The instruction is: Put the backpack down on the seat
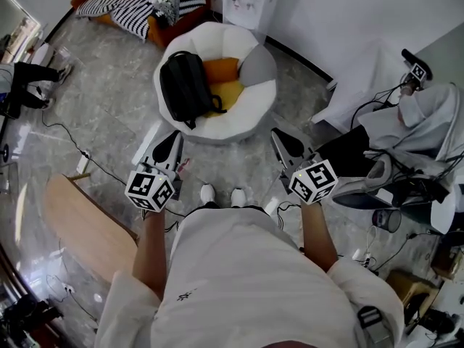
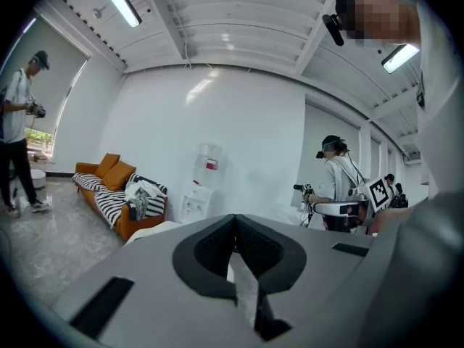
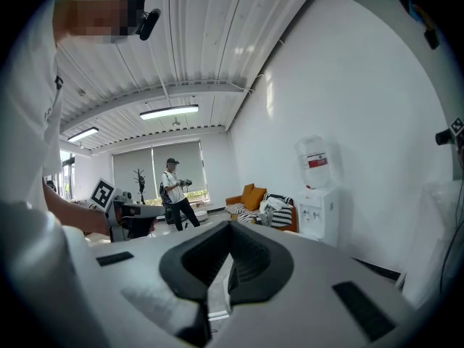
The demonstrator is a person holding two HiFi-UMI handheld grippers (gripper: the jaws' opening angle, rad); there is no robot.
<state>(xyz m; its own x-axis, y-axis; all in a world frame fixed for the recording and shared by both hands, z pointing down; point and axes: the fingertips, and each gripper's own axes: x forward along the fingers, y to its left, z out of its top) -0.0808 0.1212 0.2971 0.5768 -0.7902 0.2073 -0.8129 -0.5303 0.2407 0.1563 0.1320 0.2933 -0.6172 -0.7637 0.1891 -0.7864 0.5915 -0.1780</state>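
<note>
Head view, looking steeply down. The black fabric backpack [image 1: 187,87] lies on the left half of the round white padded seat [image 1: 254,114], touching an orange cushion [image 1: 221,69]; a grey cushion [image 1: 259,65] sits to the right. The left gripper [image 1: 172,142] and right gripper [image 1: 281,140] are held near the seat's front rim, clear of it, 1 on each side. In each gripper view the 2 jaws are clenched together with nothing between them. An orange sofa with striped covers [image 1: 127,6] stands beyond the seat.
</note>
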